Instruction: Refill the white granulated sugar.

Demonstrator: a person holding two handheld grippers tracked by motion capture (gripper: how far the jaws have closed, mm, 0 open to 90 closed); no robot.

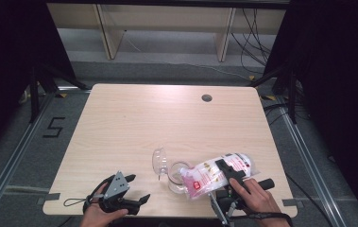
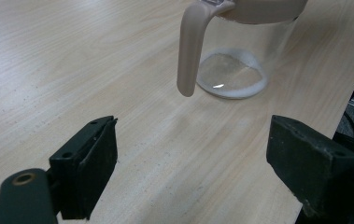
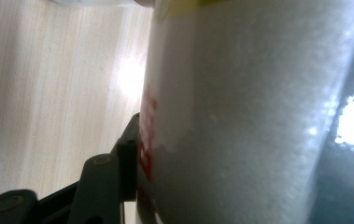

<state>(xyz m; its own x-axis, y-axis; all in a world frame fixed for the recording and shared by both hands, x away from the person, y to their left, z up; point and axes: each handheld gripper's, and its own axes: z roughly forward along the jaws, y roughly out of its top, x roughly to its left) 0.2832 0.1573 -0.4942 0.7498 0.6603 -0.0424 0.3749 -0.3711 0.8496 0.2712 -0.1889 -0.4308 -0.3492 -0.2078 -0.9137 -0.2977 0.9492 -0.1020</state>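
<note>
The right gripper (image 1: 224,171) is clamped on a soft clear plastic bag of white granules with red and pink print (image 1: 214,174). In the right gripper view the bag's white side (image 3: 240,116) presses against the visible black jaw. The bag is held above the table, tilted; its long axis runs from upper right down to lower left in the high view, and its lower end sits at the mouth of a clear plastic pitcher with a beige handle (image 1: 176,176). This is the relation the coming move turns on: judged from the tilt, the bag's contents are being poured into the pitcher, and the bag end must stay over the opening.

In the left gripper view a thin layer of white granules (image 2: 230,77) lies on the pitcher's bottom. A clear domed lid (image 1: 160,161) lies on the table just beside the pitcher, on its far side.

The left gripper (image 1: 136,189) is near the table's front edge, well apart from the pitcher, jaws apart and empty. The right hand is nearer the pitcher.

The light wood table (image 1: 143,118) has a round cable hole (image 1: 207,98). Beyond it are a grey floor and pale wooden shelving.
</note>
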